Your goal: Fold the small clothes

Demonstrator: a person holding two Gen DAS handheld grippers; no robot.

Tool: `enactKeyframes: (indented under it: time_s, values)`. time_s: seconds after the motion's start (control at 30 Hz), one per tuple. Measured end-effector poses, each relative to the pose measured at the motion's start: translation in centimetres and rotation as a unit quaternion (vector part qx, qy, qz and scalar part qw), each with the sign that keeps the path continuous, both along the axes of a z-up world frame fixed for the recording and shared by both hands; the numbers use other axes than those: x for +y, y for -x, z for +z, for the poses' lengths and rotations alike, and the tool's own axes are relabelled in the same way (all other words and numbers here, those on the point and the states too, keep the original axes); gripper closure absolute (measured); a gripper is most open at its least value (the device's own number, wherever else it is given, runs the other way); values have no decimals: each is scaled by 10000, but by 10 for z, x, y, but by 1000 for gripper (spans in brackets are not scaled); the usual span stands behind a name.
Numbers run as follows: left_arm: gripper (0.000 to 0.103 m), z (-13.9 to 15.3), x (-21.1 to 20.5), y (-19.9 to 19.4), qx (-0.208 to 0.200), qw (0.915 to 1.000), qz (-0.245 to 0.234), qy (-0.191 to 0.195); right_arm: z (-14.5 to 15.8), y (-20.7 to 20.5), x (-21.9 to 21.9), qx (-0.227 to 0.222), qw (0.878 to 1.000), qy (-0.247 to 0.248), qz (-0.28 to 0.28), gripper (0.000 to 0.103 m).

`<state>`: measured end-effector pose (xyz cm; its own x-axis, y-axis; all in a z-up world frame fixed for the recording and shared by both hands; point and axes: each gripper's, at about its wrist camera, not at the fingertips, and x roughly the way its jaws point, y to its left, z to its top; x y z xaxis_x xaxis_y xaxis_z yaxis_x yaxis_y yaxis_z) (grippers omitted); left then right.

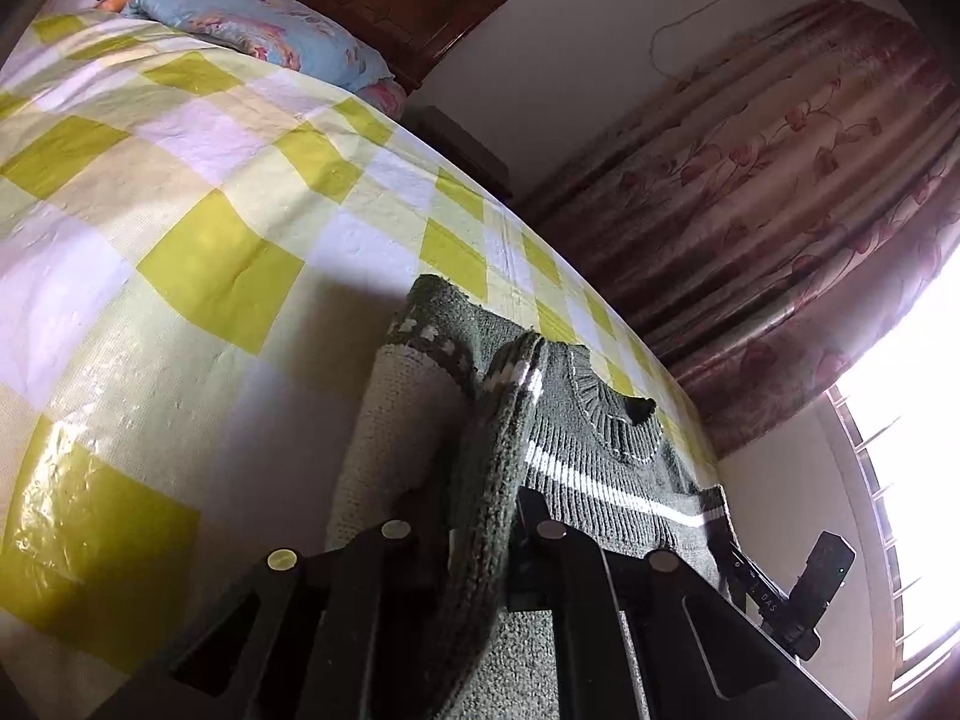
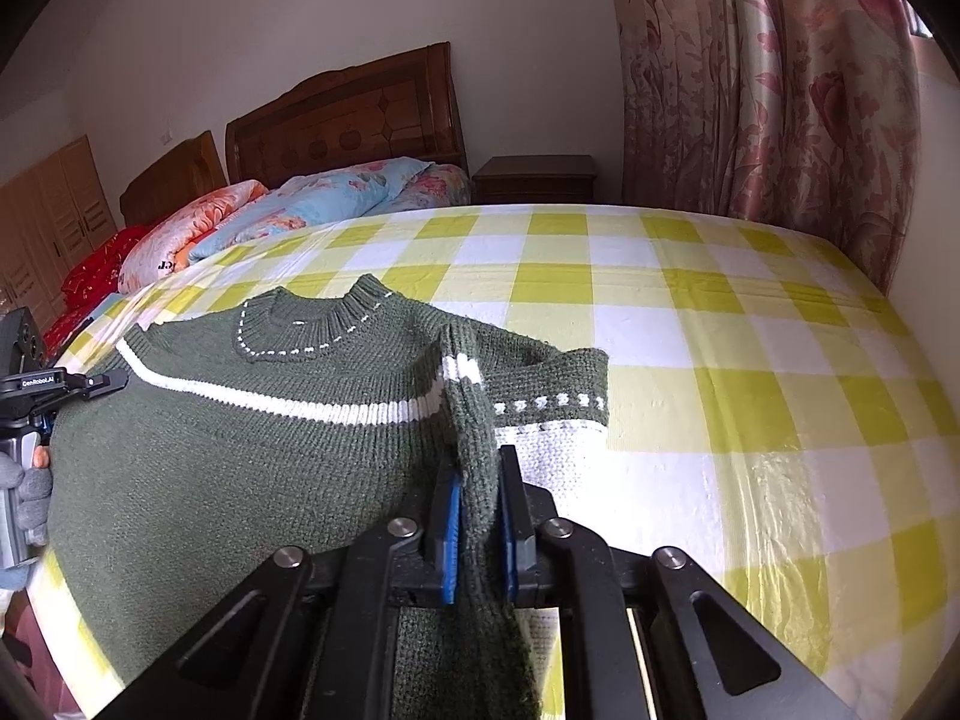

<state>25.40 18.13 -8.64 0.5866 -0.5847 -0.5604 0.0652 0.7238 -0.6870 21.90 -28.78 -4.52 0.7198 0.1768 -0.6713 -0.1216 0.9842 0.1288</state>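
A dark green knitted sweater (image 2: 240,450) with a white chest stripe lies front up on the yellow-checked bed cover (image 2: 720,330), neck toward the headboard. My right gripper (image 2: 480,480) is shut on a raised fold of its right sleeve (image 2: 465,384). The rest of that sleeve lies out to the right, showing a dotted band and a white cuff part. In the left wrist view my left gripper (image 1: 471,498) is shut on a fold of the other sleeve (image 1: 504,420), with the sweater's (image 1: 600,450) neck to its right. The left gripper (image 2: 114,381) also shows at the sweater's left shoulder, held by a gloved hand (image 2: 30,492).
Folded floral quilts and pillows (image 2: 312,204) are stacked at the head of the bed below a wooden headboard (image 2: 348,120). A dark nightstand (image 2: 534,180) and a flowered curtain (image 2: 768,120) stand past the bed's far edge. A bright window (image 1: 912,420) is on the right.
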Motion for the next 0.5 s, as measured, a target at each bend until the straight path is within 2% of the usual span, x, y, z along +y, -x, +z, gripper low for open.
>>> enactKeyframes:
  time_s: [0.1, 0.2, 0.33, 0.4, 0.5]
  values:
    - [95, 15, -1, 4, -55, 9998, -87, 158, 8, 6, -6, -83, 9996, -259, -31, 0]
    - [95, 50, -7, 7, -451, 9985, -294, 53, 34, 11, -9, -304, 9986, -437, 20, 0]
    - [95, 81, -16, -17, -753, 9964, -366, -106, 68, -9, -7, -523, 9982, -289, 19, 0]
    - [95, 75, -20, -42, -681, 9970, -270, -233, 69, -31, -8, -458, 9988, -162, -59, 0]
    - [95, 36, -21, -79, -201, 9995, -71, -249, 40, -70, -9, 31, 9999, -84, -148, 0]
